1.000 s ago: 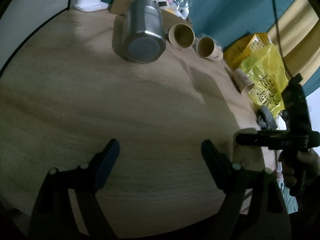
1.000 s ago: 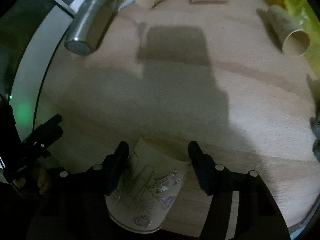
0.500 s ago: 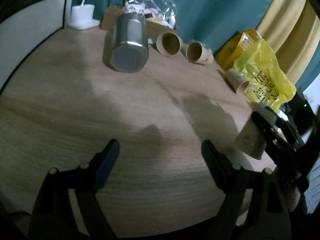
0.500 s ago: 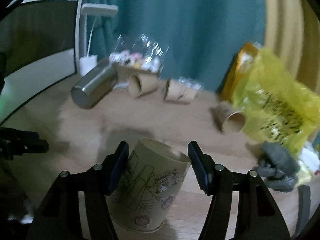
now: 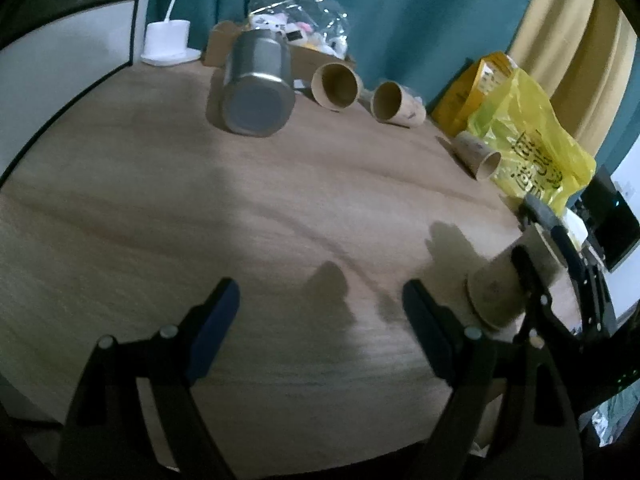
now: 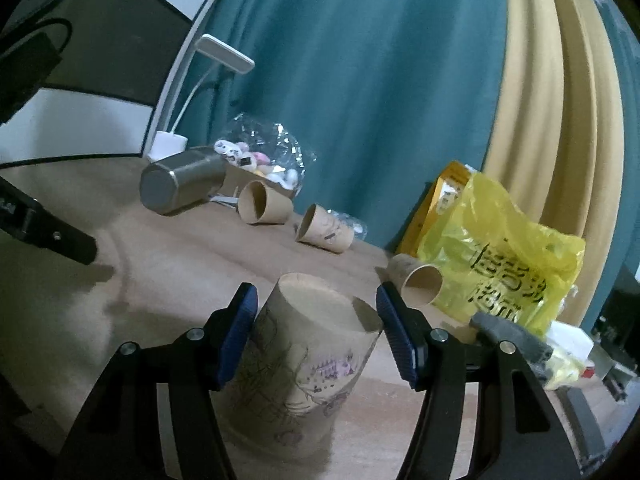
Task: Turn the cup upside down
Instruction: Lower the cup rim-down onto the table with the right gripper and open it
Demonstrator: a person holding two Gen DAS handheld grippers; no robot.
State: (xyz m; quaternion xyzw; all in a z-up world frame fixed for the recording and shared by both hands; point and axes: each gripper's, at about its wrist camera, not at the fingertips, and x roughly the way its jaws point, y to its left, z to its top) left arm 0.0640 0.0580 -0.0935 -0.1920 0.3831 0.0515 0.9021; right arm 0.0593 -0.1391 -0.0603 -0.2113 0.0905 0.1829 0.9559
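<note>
A printed paper cup (image 6: 304, 364) sits between the blue pads of my right gripper (image 6: 316, 320), which is shut on it. The cup is tilted, its base toward the camera and its open rim pointing forward. In the left wrist view the same cup (image 5: 496, 292) shows at the right edge of the wooden table (image 5: 240, 220), held in the right gripper (image 5: 540, 248) with its base facing the camera. My left gripper (image 5: 320, 308) is open and empty over the table's near part.
A steel tumbler (image 5: 258, 84) lies on its side at the back. Three paper cups (image 5: 336, 86) (image 5: 396, 104) (image 5: 478, 156) lie on their sides nearby. A yellow plastic bag (image 5: 528, 144), a white lamp base (image 5: 168, 42) and a clear bag (image 5: 296, 28) line the back edge.
My right gripper has tipped upward with the cup, from looking down at the table to looking across it. In the left wrist view the held cup has turned its base toward the camera.
</note>
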